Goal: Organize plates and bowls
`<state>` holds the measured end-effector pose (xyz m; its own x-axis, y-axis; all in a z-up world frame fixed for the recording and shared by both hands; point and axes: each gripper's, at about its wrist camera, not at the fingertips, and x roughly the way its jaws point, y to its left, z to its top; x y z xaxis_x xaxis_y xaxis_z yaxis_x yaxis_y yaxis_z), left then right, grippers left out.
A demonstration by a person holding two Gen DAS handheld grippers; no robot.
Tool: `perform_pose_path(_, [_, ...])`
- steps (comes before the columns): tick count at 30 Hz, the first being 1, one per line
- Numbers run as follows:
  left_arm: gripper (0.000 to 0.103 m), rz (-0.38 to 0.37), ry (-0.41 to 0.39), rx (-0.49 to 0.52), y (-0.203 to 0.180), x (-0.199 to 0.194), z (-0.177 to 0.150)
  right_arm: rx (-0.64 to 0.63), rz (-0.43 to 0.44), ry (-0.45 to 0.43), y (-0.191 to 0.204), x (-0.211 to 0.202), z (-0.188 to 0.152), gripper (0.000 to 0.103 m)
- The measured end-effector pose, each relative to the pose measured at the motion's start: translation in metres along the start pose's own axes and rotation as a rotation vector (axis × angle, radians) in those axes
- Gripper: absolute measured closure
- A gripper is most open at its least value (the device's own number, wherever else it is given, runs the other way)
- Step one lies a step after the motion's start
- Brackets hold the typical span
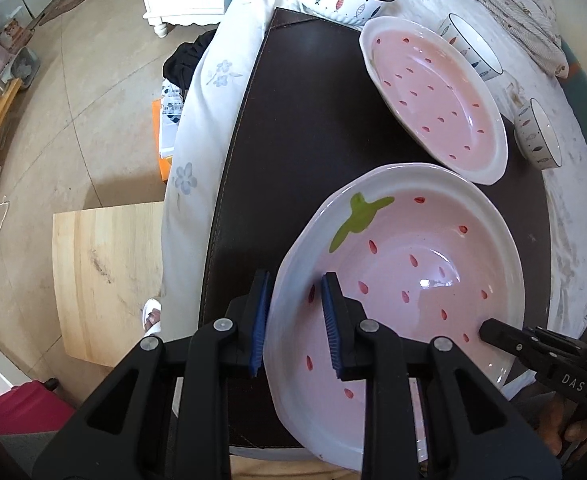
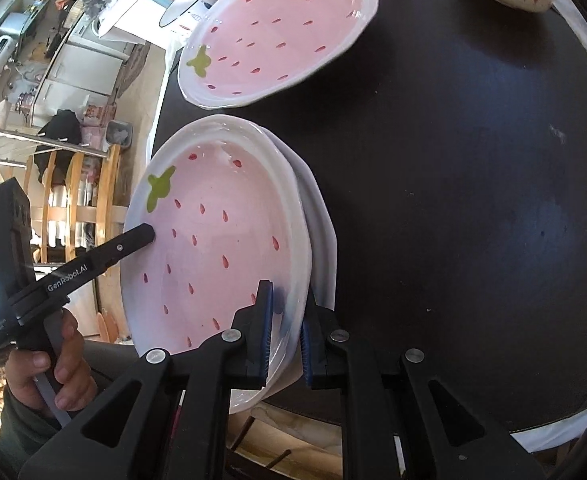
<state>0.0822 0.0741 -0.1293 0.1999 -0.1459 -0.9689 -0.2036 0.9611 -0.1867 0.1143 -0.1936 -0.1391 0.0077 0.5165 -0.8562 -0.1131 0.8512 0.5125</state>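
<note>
Left gripper (image 1: 295,320) and right gripper (image 2: 285,332) are both clamping the top plate's (image 2: 221,240) rim.
It is sitting on another plate (image 2: 323,232), lower frame.

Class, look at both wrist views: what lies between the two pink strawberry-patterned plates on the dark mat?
Nothing: only bare dark brown mat separates the held pink strawberry plate from the far pink strawberry plate. The right wrist view shows the gap clearly.
</note>
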Motion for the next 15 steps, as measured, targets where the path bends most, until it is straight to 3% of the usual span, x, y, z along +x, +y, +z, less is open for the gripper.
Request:
perform_pose_path(9, [0.072,0.062,-0.005,0.031,-0.013,0.007,-0.001,-0.003,-0.004,0.019,0.007,0.001,-0.001,0.082])
perform_pose_path(11, [0.072,0.054,-0.001,0.021,-0.011,0.007,0.0,-0.002,0.01,0.027,0.011,0.003,0.001,0.076])
perform_pose_path(15, [0.071,0.025,0.019,0.002,-0.007,0.01,0.002,0.027,0.038,0.049,0.007,0.003,0.003,0.075])
